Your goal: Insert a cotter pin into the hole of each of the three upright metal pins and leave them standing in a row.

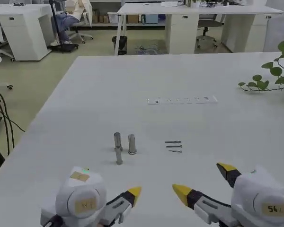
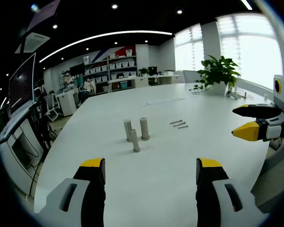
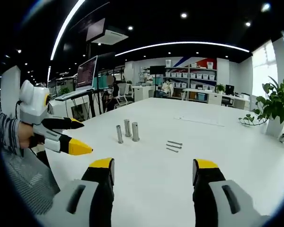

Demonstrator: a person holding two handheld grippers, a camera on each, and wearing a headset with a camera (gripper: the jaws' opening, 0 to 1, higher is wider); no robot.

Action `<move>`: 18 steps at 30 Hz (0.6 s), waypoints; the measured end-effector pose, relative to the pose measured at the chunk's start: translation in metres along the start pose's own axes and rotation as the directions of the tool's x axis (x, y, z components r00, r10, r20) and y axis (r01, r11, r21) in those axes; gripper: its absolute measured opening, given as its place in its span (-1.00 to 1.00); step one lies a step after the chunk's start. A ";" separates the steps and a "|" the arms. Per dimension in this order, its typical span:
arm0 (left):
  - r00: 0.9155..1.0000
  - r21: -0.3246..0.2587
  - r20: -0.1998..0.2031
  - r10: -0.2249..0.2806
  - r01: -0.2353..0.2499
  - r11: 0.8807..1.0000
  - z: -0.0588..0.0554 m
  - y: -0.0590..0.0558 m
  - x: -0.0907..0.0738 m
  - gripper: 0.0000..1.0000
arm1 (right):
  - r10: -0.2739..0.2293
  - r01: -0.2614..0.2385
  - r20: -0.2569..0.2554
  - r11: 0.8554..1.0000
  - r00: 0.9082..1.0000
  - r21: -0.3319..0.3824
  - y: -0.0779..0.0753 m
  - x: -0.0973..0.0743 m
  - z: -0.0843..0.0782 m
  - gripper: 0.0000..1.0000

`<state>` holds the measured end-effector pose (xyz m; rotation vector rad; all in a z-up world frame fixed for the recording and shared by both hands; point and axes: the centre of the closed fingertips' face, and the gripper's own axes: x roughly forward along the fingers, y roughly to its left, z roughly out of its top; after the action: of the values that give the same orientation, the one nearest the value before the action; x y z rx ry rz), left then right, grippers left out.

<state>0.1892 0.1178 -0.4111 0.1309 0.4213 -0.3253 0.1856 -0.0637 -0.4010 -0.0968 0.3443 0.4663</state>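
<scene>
Three short upright metal pins [image 1: 131, 144] stand in a tight cluster on the white table [image 1: 132, 80], ahead of both grippers. To their right, three thin cotter pins [image 1: 173, 146] lie side by side. My left gripper [image 1: 130, 198] hovers open at the near left. My right gripper [image 1: 203, 179] hovers open at the near right. Nothing is between either pair of jaws. The left gripper view has the metal pins [image 2: 135, 141] and cotter pins [image 2: 179, 124] beyond its yellow-tipped jaws. The right gripper view has the metal pins [image 3: 127, 128] and cotter pins [image 3: 173, 146] well ahead.
A flat white strip [image 1: 182, 100] lies further back on the table. A leafy plant [image 1: 274, 71] reaches in from the far right edge. Desks, chairs and a seated person [image 1: 71, 19] stand beyond the table.
</scene>
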 end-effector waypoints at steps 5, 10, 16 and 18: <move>1.000 0.001 0.003 -0.001 0.001 1.000 0.001 0.000 0.000 0.52 | 0.001 -0.001 -0.002 1.000 1.000 0.004 0.000 0.000 0.000 0.46; 1.000 0.002 0.001 0.001 -0.001 1.000 0.000 0.001 0.000 0.51 | 0.004 -0.004 -0.003 1.000 1.000 0.005 0.001 0.000 0.000 0.45; 1.000 0.003 0.000 -0.001 0.001 1.000 0.000 0.000 0.000 0.51 | 0.007 -0.007 -0.005 1.000 1.000 0.007 0.002 0.000 -0.001 0.43; 1.000 0.003 0.000 -0.001 0.001 1.000 -0.001 0.000 0.000 0.51 | 0.009 -0.009 -0.008 1.000 1.000 0.011 0.002 0.000 -0.001 0.43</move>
<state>0.1890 0.1179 -0.4116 0.1334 0.4212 -0.3267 0.1842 -0.0619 -0.4024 -0.0864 0.3550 0.4733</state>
